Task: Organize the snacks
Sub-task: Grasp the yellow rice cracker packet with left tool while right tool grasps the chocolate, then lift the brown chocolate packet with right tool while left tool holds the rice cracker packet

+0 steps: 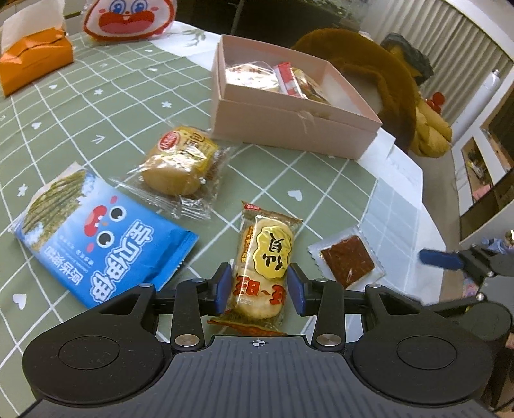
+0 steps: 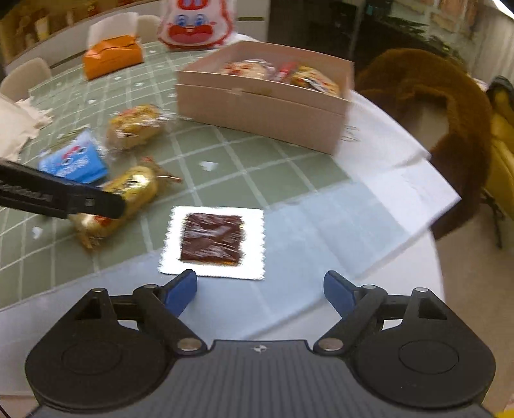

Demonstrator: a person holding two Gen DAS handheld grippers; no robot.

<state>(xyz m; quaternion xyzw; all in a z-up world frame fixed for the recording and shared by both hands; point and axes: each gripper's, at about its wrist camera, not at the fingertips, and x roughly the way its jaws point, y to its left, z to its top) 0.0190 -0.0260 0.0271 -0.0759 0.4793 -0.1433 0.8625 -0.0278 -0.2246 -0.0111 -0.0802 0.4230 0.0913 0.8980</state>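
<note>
My left gripper (image 1: 259,288) has its jaws on both sides of a yellow rice cracker pack (image 1: 265,257) lying on the green checked tablecloth; contact of the pads is not clear. The same pack shows in the right wrist view (image 2: 128,199) under the left gripper's arm. My right gripper (image 2: 260,291) is open and empty, just short of a clear square pack with a dark brown slab (image 2: 213,241), also in the left wrist view (image 1: 347,258). A pink box (image 1: 289,112), (image 2: 263,103) farther back holds several snack packs.
A blue seaweed pack (image 1: 96,234) and a wrapped yellow cake (image 1: 180,164) lie left of the cracker pack. An orange tissue pack (image 1: 32,61) and a red-and-white cartoon bag (image 1: 128,19) stand at the back. A brown furry chair (image 2: 433,106) stands beyond the table's right edge.
</note>
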